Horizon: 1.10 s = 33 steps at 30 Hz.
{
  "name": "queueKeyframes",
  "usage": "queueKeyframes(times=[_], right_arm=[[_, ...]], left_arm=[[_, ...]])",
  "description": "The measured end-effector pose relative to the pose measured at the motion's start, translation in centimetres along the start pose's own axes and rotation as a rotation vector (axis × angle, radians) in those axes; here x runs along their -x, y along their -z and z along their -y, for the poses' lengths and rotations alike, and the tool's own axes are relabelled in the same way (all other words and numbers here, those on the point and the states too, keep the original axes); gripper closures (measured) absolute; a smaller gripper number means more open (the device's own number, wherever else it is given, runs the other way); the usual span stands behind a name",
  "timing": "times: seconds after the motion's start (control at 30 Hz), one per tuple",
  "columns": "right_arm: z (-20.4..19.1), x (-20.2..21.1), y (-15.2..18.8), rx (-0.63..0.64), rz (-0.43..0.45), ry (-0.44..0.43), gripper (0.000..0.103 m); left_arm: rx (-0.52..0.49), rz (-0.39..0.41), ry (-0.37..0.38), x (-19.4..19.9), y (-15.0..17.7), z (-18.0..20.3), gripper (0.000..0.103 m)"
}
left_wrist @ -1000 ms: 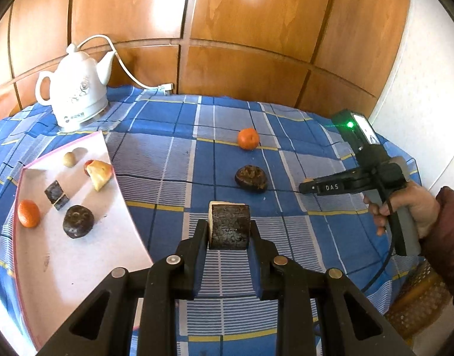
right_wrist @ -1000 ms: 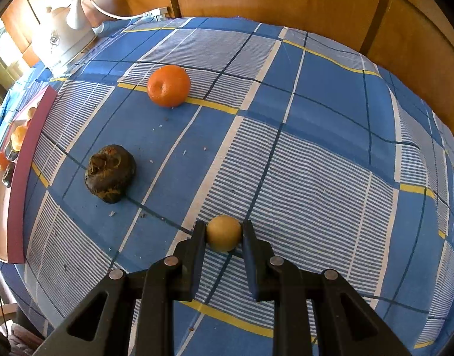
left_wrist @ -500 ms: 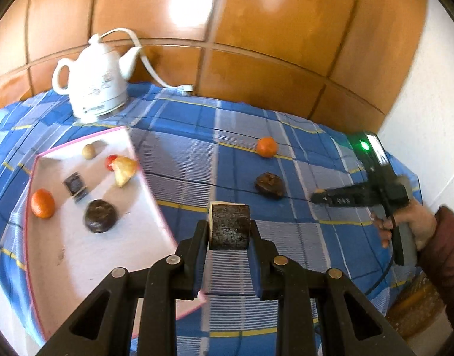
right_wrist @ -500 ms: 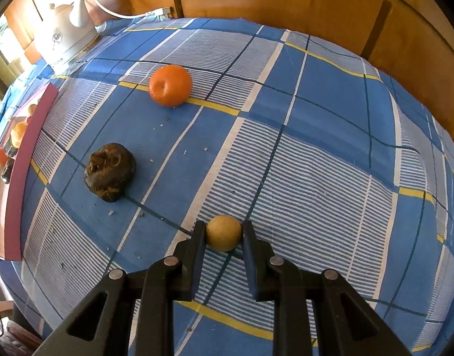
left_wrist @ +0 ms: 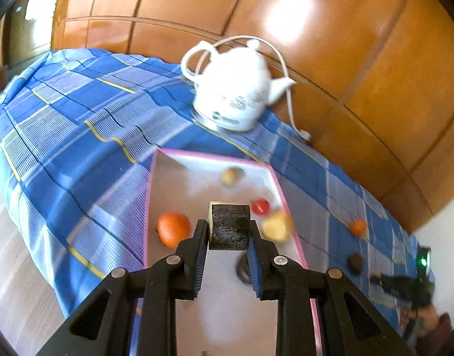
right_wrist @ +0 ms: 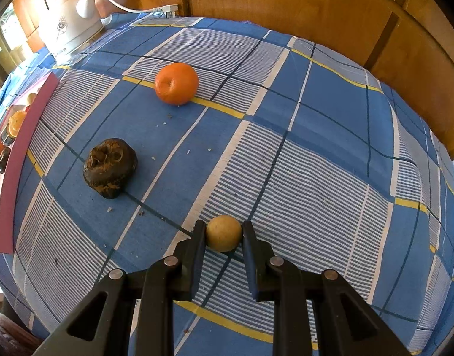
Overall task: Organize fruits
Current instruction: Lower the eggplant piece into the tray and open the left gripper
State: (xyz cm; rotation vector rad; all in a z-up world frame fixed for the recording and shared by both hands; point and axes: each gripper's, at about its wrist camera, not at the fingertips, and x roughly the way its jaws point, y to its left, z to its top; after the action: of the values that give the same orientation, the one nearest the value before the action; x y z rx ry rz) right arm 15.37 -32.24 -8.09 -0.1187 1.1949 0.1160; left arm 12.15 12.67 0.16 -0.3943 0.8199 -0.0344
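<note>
My left gripper (left_wrist: 227, 230) is shut on a dark square-cut fruit piece (left_wrist: 229, 227) and holds it above the pink-rimmed white tray (left_wrist: 179, 175). The tray holds an orange (left_wrist: 173, 228), a small tan fruit (left_wrist: 230, 176), a red fruit (left_wrist: 261, 206), a yellow piece (left_wrist: 276, 226) and a dark fruit (left_wrist: 242, 268) partly hidden by a finger. My right gripper (right_wrist: 223, 234) is shut on a small yellow-tan round fruit (right_wrist: 223, 233) just above the cloth. An orange (right_wrist: 176, 83) and a dark wrinkled fruit (right_wrist: 109, 167) lie on the cloth ahead of it.
A white electric kettle (left_wrist: 234, 98) with a cord stands behind the tray by the wooden wall (left_wrist: 316, 44). The blue checked tablecloth (right_wrist: 316, 148) covers the table. The tray's pink rim (right_wrist: 22, 148) shows at the left of the right wrist view.
My left gripper has swung left with the dark piece, from over the cloth to over the tray. My right gripper has barely moved and keeps the yellow fruit.
</note>
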Motion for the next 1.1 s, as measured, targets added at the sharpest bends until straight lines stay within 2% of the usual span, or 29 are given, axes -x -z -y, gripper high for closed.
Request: queueKeyframes(times=[0.1,0.27,0.43,0.53,0.63,0.87,1.1], right_arm=[[0.0,0.0,0.0,0.001,0.001,0.003,0.079],[0.1,-0.1,0.0,0.0,0.002,0.001,0.079],[0.2,-0.2,0.0,0.0,0.002,0.002,0.079],[0.3,-0.2,-0.1,-0.001,0.003,0.001,0.079],[0.4,-0.2,-0.1,0.0,0.004,0.001,0.079],[0.5,-0.2,-0.1,0.006,0.005,0.008,0.079],[0.2,-0.1,-0.1,0.016,0.008,0.019,0.079]], left_arm=[[0.012,0.0,-0.011,-1.7,-1.3,-0.8,0.078],[0.008,-0.047,-0.049,-5.1,-2.8,-1.2,0.077],[-0.009,-0.081,-0.105,-7.8,-3.0,-1.3,0.077],[-0.035,-0.084,-0.118,-8.4,-2.9,-1.1,0.072],[-0.049,-0.07,-0.13,-8.0,-2.6,-0.7,0.071],[-0.079,0.001,-0.198,-4.0,-0.3,0.3,0.071],[-0.123,0.041,-0.175,-0.8,2.6,2.3,0.068]])
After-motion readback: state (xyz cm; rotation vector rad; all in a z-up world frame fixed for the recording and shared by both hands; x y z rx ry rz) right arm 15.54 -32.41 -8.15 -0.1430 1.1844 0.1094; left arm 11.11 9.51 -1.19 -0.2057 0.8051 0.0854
